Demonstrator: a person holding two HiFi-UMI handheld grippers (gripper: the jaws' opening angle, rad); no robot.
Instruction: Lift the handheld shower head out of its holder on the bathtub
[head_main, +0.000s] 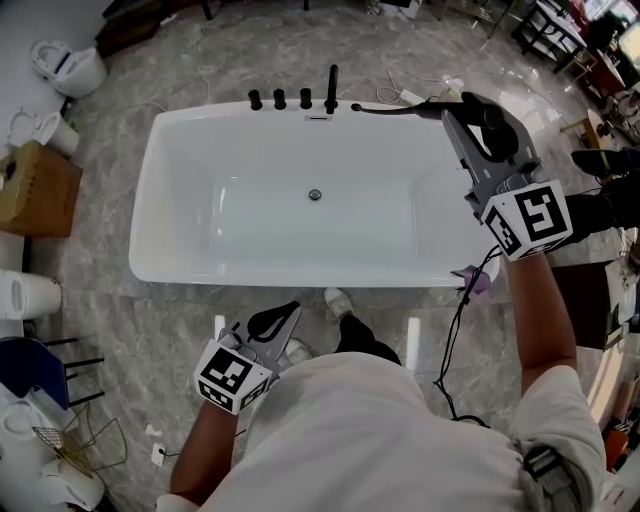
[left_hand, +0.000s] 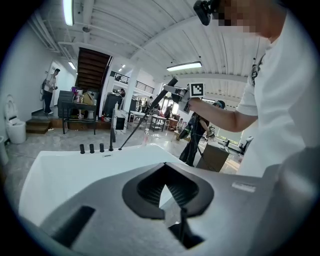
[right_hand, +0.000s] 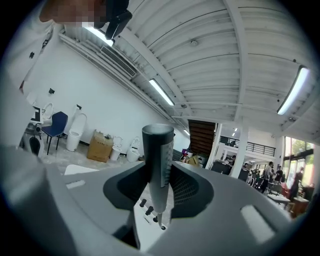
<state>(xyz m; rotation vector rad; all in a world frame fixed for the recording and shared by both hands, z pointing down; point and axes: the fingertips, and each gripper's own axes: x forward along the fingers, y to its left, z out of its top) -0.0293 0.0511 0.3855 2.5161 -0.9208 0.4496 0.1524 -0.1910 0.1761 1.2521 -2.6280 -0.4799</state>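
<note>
Over the far right corner of the white rectangular bathtub (head_main: 150, 180): slim dark-grey cylindrical shower head (right_hand: 158, 155), pinched in my right gripper (head_main: 478, 112), apparently out of its holder. Left gripper (left_hand: 167, 200): pressed together, empty. Risk: the stretched black hose (head_main: 395, 108) could drag the smooth head through the pads.

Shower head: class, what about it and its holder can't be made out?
- Head view: the gripped end of the shower head is hidden by the right gripper.
- Left gripper view: its spray face is too far off and too thin to see.
- Right gripper view: the holder is only a tiny dark spot.
</note>
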